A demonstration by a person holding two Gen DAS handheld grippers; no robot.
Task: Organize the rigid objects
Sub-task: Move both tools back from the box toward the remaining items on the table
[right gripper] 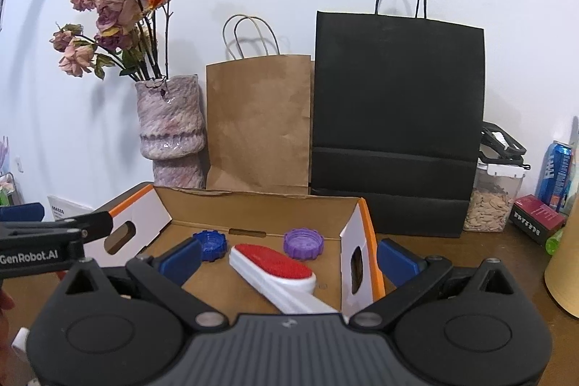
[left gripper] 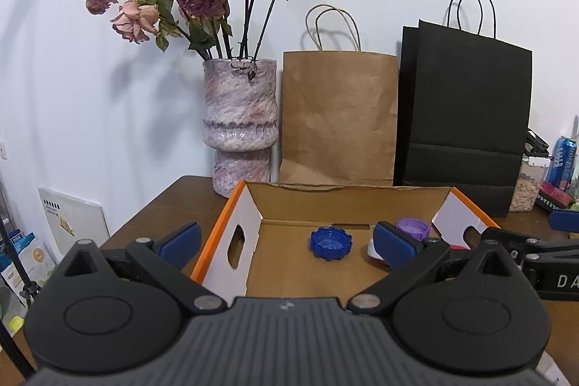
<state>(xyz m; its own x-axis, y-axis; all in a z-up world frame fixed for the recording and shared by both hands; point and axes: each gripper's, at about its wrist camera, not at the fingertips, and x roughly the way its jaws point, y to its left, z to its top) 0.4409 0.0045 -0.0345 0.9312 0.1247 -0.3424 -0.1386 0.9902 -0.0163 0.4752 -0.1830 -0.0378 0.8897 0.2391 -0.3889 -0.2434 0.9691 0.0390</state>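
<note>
An open cardboard box (left gripper: 347, 196) (right gripper: 253, 201) with orange-edged white flaps sits on the brown table. Inside lie a blue ridged cap (left gripper: 330, 243) (right gripper: 210, 245), a purple ridged cap (left gripper: 413, 227) (right gripper: 303, 243) and a white lint brush with a red pad (right gripper: 275, 264), which the left wrist view shows only as a sliver (left gripper: 374, 254) behind a finger. My left gripper (left gripper: 287, 241) is open above the box's near left part, holding nothing. My right gripper (right gripper: 289, 259) is open over the box's near right wall, with the brush lying below between its fingers.
Behind the box stand a mottled pink vase of dried roses (left gripper: 240, 122) (right gripper: 172, 132), a brown paper bag (left gripper: 338, 118) (right gripper: 258, 125) and a black paper bag (left gripper: 465, 111) (right gripper: 396, 118). At the right are a clear jar (right gripper: 492, 198), a blue can (right gripper: 555, 174) and a dark red box (right gripper: 537, 214).
</note>
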